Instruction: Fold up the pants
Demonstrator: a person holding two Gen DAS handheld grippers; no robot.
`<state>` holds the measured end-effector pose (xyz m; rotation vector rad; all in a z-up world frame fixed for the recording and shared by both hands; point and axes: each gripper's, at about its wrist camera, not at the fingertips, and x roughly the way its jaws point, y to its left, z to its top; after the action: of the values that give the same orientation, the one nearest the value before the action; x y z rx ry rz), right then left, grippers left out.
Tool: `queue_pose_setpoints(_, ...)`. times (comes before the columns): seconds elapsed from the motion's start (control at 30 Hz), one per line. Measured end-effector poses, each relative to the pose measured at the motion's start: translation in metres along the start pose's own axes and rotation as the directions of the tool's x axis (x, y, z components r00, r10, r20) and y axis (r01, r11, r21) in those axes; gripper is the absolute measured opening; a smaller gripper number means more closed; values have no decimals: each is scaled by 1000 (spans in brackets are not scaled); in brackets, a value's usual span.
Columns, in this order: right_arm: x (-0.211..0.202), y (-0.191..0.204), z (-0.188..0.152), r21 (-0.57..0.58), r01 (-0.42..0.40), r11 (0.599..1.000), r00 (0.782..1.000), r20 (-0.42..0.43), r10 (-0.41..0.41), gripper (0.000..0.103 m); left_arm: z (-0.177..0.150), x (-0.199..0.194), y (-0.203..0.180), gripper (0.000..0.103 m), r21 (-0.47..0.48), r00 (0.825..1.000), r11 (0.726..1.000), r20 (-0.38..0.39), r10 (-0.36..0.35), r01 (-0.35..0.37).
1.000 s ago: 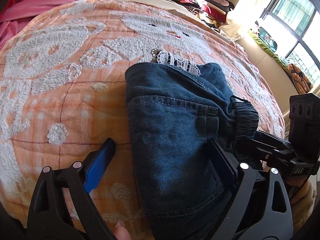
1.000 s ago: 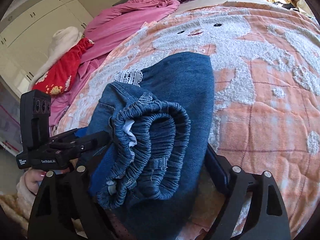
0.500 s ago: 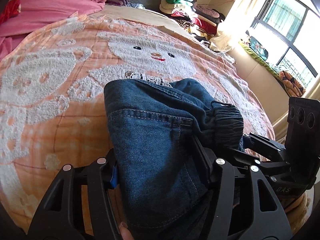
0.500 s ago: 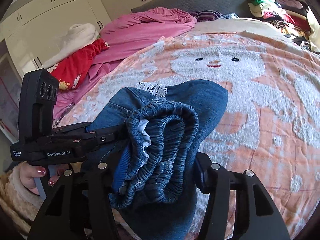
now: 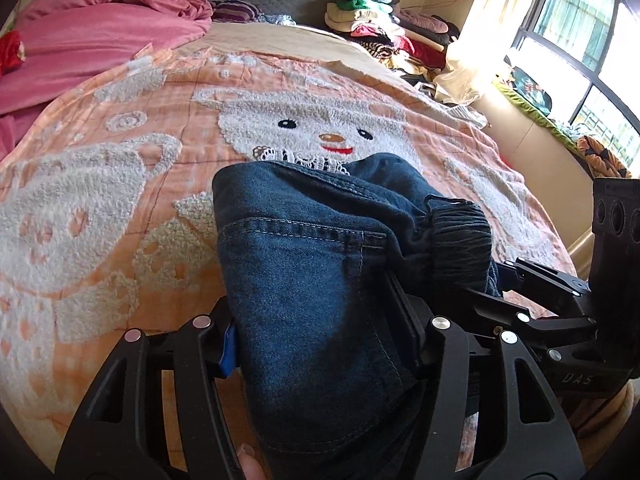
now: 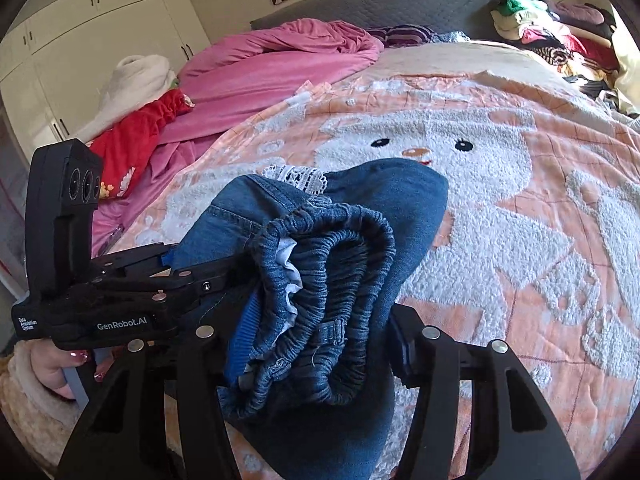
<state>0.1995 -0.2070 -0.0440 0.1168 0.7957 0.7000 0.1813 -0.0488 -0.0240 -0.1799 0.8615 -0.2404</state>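
Note:
The folded blue denim pants (image 5: 304,264) are a thick bundle with white lace trim at the far end, held above the orange bedspread. My left gripper (image 5: 320,336) is shut on the pocket side of the bundle. My right gripper (image 6: 316,344) is shut on the gathered elastic waistband (image 6: 332,256) of the pants (image 6: 384,200). Each gripper shows in the other's view: the right one (image 5: 560,312) at the right, the left one (image 6: 120,292) at the left. The fingertips are hidden by denim.
An orange bedspread (image 5: 100,200) with a white fleecy bear pattern covers the bed. A pink quilt (image 6: 280,60) and red garment (image 6: 140,140) lie at the far left. Piled clothes (image 5: 372,20) sit at the far right by the window. White wardrobes (image 6: 100,20) stand behind.
Both grippers have closed onto the pants bundle and lifted it off the bedspread; the views now tilt up toward the headboard.

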Motion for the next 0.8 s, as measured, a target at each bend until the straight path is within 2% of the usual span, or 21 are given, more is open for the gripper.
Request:
queue_pose_setpoints(0.17, 12, -12, -9, 65, 24, 998, 999, -40, -22, 62, -9, 11, 4, 60, 1, 999, 1000, -34, 25, -25)
queue_pose_setpoints(0.23, 14, -17, -11, 89, 33, 995, 998, -49, -28, 69, -12, 15, 6, 63, -4, 999, 1000, -44, 29, -29)
queue_pose_setpoints(0.47, 12, -15, -16, 76, 98, 992, 994, -57, -94, 84, -14, 13, 10, 74, -23, 999, 999, -42, 34, -35)
queue_pose_setpoints(0.57, 7, -12, -16, 59, 127, 990, 991, -44, -125, 87, -15, 8, 8, 81, -18, 998, 999, -41, 46, -47)
queue_pose_setpoints(0.8, -9, -8, -15, 42, 165, 985, 986, -7, -165, 92, -18, -8, 10, 88, -20, 997, 998, -25, 67, -68)
